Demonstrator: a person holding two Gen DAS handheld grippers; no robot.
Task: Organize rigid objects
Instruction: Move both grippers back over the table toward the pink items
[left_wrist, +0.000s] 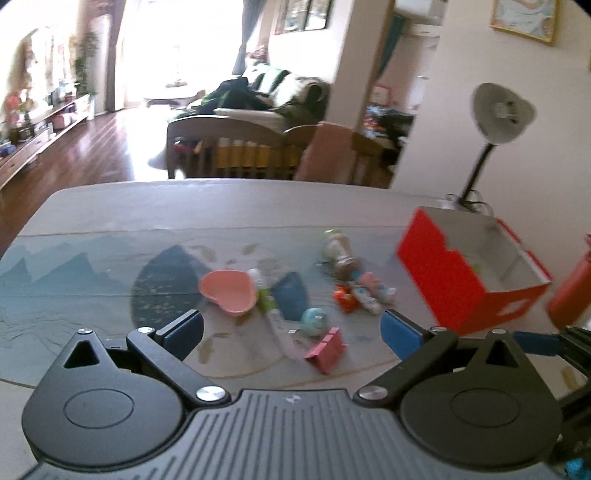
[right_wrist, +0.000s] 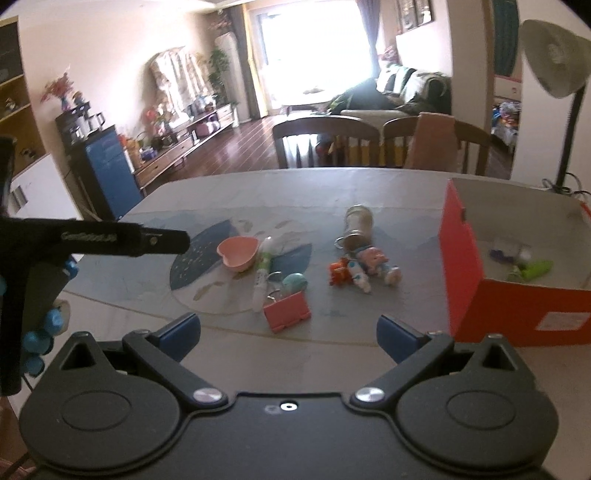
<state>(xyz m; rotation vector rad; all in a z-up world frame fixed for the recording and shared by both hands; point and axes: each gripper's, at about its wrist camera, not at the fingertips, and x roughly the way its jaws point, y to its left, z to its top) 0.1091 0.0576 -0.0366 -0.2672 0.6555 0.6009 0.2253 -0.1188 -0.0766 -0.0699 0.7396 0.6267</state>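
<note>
Small rigid objects lie on the table mat: a pink heart-shaped bowl (left_wrist: 228, 291) (right_wrist: 237, 253), a pink block (left_wrist: 325, 350) (right_wrist: 287, 309), a teal round piece (left_wrist: 313, 320) (right_wrist: 294, 282), a white pen-like toy (right_wrist: 263, 275), a glass jar on its side (left_wrist: 341, 253) (right_wrist: 357, 226), and small figurines (left_wrist: 360, 292) (right_wrist: 364, 271). An open red box (left_wrist: 467, 275) (right_wrist: 513, 258) stands at the right, with a green item (right_wrist: 535, 268) and other bits inside. My left gripper (left_wrist: 291, 336) is open and empty before the pink block. My right gripper (right_wrist: 289, 334) is open and empty, just short of the pink block.
A desk lamp (left_wrist: 498, 114) (right_wrist: 554, 59) stands behind the box. A red object (left_wrist: 570, 291) is at the right edge. Wooden chairs (right_wrist: 325, 142) stand at the table's far side. The left gripper's black body (right_wrist: 92, 240) shows at the left of the right wrist view.
</note>
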